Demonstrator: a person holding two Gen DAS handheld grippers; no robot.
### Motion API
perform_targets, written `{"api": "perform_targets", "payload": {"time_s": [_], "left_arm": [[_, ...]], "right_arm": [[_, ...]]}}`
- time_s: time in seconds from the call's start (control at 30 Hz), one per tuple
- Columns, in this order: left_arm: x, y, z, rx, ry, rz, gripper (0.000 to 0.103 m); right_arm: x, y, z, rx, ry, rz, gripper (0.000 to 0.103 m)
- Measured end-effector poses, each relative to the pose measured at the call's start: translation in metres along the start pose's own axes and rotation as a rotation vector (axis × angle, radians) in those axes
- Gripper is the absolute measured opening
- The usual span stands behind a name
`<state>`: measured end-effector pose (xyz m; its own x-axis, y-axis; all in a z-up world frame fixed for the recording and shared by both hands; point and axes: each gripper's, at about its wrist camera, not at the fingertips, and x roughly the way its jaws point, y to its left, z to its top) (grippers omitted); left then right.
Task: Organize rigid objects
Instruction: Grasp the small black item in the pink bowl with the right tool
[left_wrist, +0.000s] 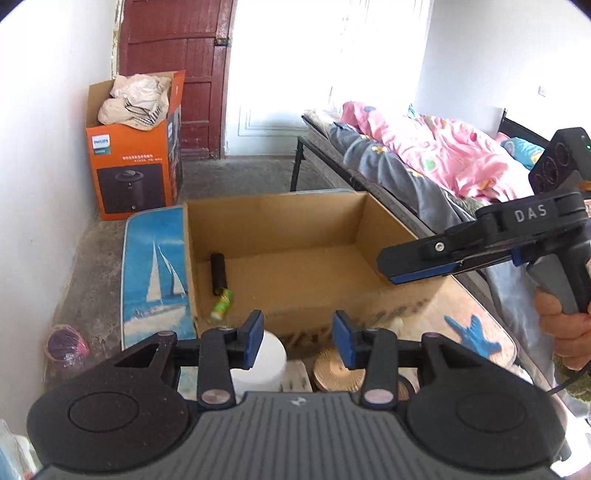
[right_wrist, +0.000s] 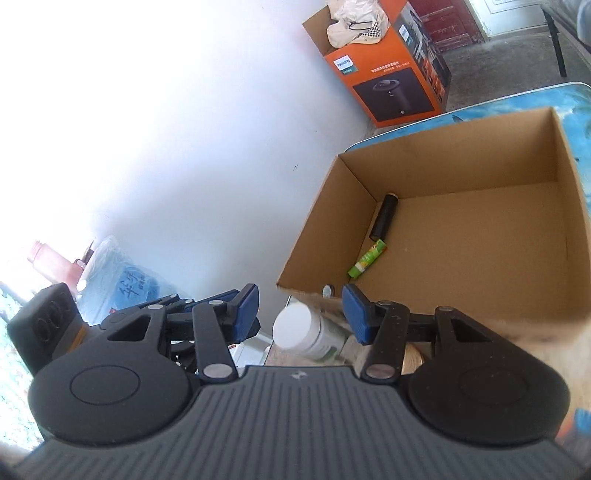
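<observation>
An open cardboard box (left_wrist: 369, 221) (right_wrist: 561, 155) stands on the blue sailboat-print table. Inside, by its left wall, lie a black cylinder (left_wrist: 218, 268) (right_wrist: 384, 216) and a small green tube (left_wrist: 222, 304) (right_wrist: 366, 263). My left gripper (left_wrist: 298, 341) is open and empty, low at the box's near side above a white-capped bottle (left_wrist: 271, 360) and a copper-coloured round lid (left_wrist: 338, 373). My right gripper (right_wrist: 301, 314) is open and empty over the white bottle (right_wrist: 295, 328); from the left wrist view it (left_wrist: 417, 266) hovers at the box's right rim.
An orange Philips carton (left_wrist: 129, 166) (right_wrist: 391, 85) stuffed with bags stands on the floor by the white wall and a red door (left_wrist: 177, 55). A bed with pink bedding (left_wrist: 424, 147) runs along the right. A plastic bag (right_wrist: 122, 284) and a pink bottle (right_wrist: 48, 258) sit at the left.
</observation>
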<state>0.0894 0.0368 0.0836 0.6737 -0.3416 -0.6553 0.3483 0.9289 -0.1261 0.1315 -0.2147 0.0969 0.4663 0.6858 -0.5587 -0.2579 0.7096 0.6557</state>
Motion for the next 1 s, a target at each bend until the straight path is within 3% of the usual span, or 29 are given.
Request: {"api": "perform_targets", "payload": {"time_s": [0.17, 0.33, 0.43, 0.63, 0.83, 1.0], "left_arm": [[0.031, -0.02, -0.051, 0.029, 0.121, 0.008, 0.042], [0.069, -0.041, -0.089, 0.128, 0.266, 0.106, 0.038], [0.073, -0.05, -0.097, 0.198, 0.245, 0.16, 0.037], [0.087, -0.052, -0.097, 0.215, 0.255, 0.144, 0.037], [0.095, -0.049, -0.099, 0.21, 0.249, 0.137, 0.037], [0.096, -0.047, -0.1, 0.215, 0.238, 0.13, 0.036]], "right_arm": [[0.003, -0.029, -0.079, 0.092, -0.026, -0.074, 0.047], [0.033, -0.046, -0.119, 0.148, -0.031, -0.151, 0.04], [0.042, -0.05, -0.127, 0.164, -0.021, -0.149, 0.039], [0.067, -0.053, -0.125, 0.152, 0.005, -0.166, 0.037], [0.071, -0.042, -0.122, 0.104, 0.002, -0.161, 0.025], [0.072, -0.037, -0.119, 0.079, -0.002, -0.173, 0.024]]}}
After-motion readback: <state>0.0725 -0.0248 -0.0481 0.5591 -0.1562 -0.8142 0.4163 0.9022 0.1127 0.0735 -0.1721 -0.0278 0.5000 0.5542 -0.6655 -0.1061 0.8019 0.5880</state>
